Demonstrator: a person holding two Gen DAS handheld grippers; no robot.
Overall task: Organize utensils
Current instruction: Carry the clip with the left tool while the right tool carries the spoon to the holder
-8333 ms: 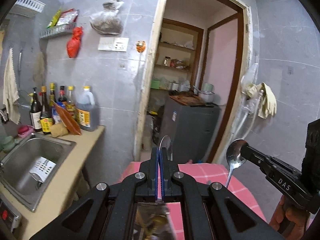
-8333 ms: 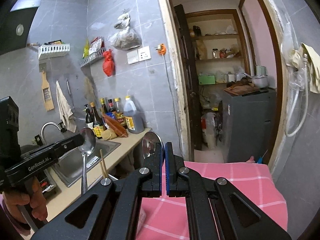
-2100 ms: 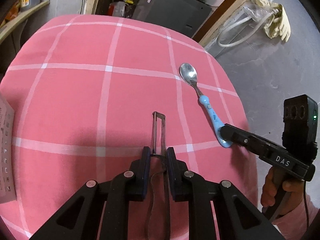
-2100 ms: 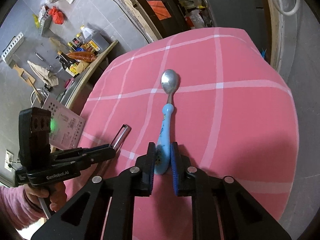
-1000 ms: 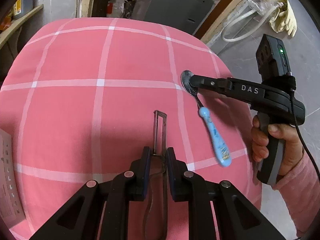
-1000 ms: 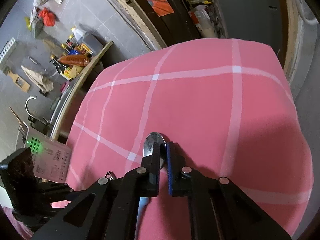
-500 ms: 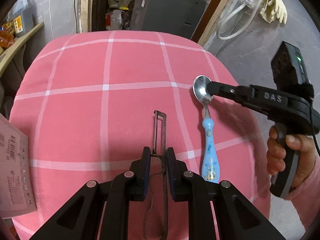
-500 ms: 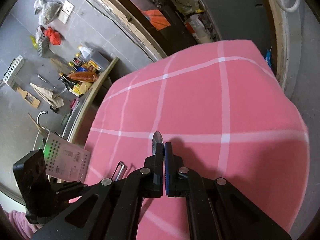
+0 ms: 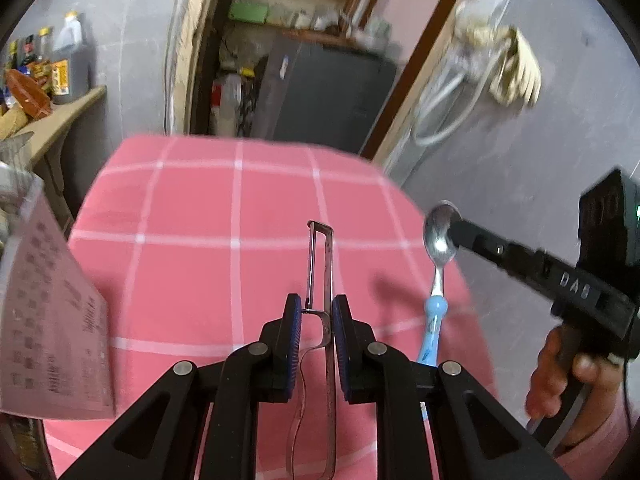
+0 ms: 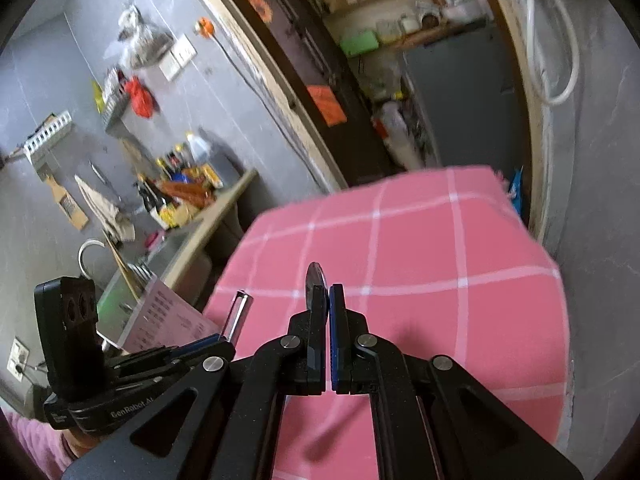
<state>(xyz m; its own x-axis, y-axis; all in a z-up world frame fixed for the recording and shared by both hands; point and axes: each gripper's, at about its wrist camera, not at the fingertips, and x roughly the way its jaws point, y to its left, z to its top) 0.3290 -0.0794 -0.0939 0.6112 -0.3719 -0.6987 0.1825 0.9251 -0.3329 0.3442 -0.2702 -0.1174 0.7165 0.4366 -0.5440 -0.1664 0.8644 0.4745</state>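
Both utensils lifted off the bench [image 9: 192,240].
Left claw [image 9: 316,320] grips peeler [image 9: 320,264], right claw [image 10: 325,300] pinches spoon [image 9: 440,236]; next: carry to storage.

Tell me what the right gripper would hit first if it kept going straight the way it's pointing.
Most likely the pink checked tablecloth; the right gripper, shut on the spoon, aims down at bare cloth, though depth is unclear.

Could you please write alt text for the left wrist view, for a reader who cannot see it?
The left gripper holds a metal peeler between its blue pads above a table with a pink checked cloth. To its right, the right gripper, in a person's hand, grips a blue-handled spoon by its bowl, handle hanging down. Behind is a blurred doorway.
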